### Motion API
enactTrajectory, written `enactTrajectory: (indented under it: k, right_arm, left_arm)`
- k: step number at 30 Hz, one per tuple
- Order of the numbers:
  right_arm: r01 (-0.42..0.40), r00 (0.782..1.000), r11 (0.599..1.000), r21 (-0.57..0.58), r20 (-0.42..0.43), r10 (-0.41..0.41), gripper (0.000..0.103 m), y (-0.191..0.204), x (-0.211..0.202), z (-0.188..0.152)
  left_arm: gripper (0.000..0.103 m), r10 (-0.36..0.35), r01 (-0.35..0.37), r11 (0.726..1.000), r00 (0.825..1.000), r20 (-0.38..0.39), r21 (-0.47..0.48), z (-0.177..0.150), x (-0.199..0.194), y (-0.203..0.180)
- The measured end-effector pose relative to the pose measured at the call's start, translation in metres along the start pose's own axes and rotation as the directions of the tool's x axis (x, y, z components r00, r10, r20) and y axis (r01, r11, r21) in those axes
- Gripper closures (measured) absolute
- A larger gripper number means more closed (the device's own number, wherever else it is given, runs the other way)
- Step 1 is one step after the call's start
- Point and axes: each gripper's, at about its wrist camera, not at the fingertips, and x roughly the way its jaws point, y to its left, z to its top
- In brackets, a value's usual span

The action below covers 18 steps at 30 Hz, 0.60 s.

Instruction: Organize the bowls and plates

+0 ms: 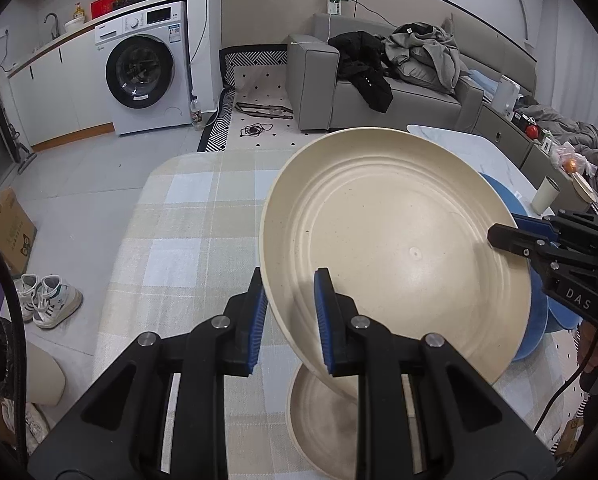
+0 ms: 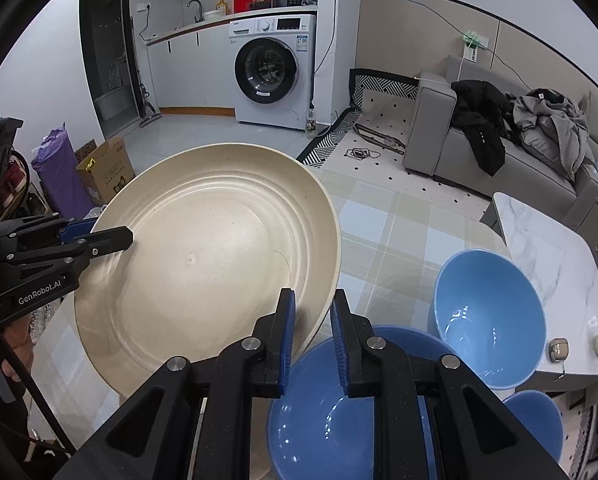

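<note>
A washing machine [image 2: 273, 70] stands left of a clothes-strewn sofa [image 2: 495, 148].

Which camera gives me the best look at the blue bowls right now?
The right wrist view. It shows a tall blue bowl open and whole, a wider blue bowl below the right gripper, and a third blue piece at the edge. The left wrist view shows only blue slivers behind the cream plate.

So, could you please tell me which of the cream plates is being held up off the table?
The large cream ridged plate, tilted, gripped at opposite rims by both tongs; the smaller cream plate lies flat on the checked tablecloth beneath it.
</note>
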Motion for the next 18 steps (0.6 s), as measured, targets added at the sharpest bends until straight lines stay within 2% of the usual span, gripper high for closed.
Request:
enactTrajectory:
  k: [18]
  right_arm:
    - [-0.028, 0.997, 0.998, 0.048, 0.072, 0.024, 0.083, 0.015, -0.036, -0.035]
  left_arm:
    - [0.084, -0.029, 0.029, 0.999, 1.000, -0.001, 0.029, -0.033, -0.038, -0.005]
